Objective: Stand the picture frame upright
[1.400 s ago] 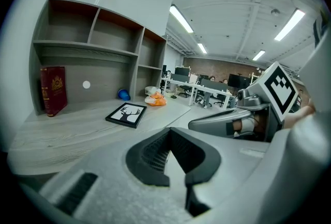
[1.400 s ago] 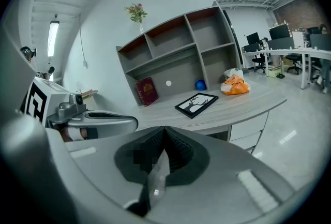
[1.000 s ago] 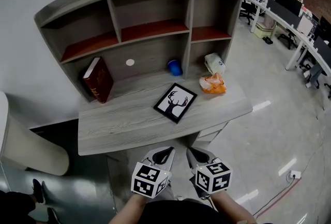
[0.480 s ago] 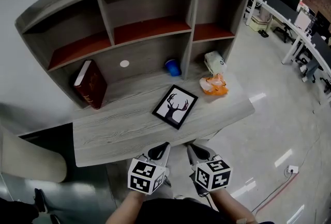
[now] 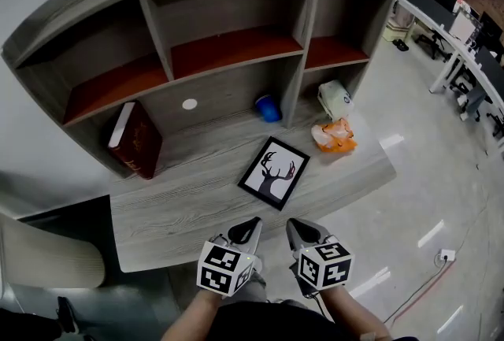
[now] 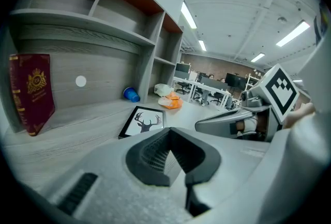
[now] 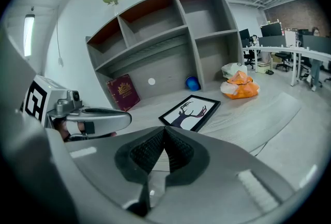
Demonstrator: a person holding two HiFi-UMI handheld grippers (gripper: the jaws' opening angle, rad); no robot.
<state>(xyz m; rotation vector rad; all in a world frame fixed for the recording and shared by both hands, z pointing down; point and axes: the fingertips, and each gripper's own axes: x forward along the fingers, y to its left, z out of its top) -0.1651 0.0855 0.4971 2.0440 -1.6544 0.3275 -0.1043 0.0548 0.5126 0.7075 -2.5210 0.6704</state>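
Two closed, empty tools, your left tool [image 5: 247, 227] and right tool [image 5: 296, 228], have come up to the desk's [image 5: 169, 209] front edge. The picture frame [image 5: 274, 173] lies flat just beyond, untouched, so you're only approaching.

Bright, even office light from ceiling strip lamps [image 6: 189, 13], w/ pale glare streaks on the floor [image 5: 391, 141]. Shelf unit [image 5: 228, 44] compartments sit in soft shadow. All views are fisheye: straight edges bow, and both gripper views go black at the corners. Left tongs [image 6: 167, 132] & right tongs [image 7: 164, 131] are close to the lens, slightly soft; bench [image 5: 189, 202] looks sharp.
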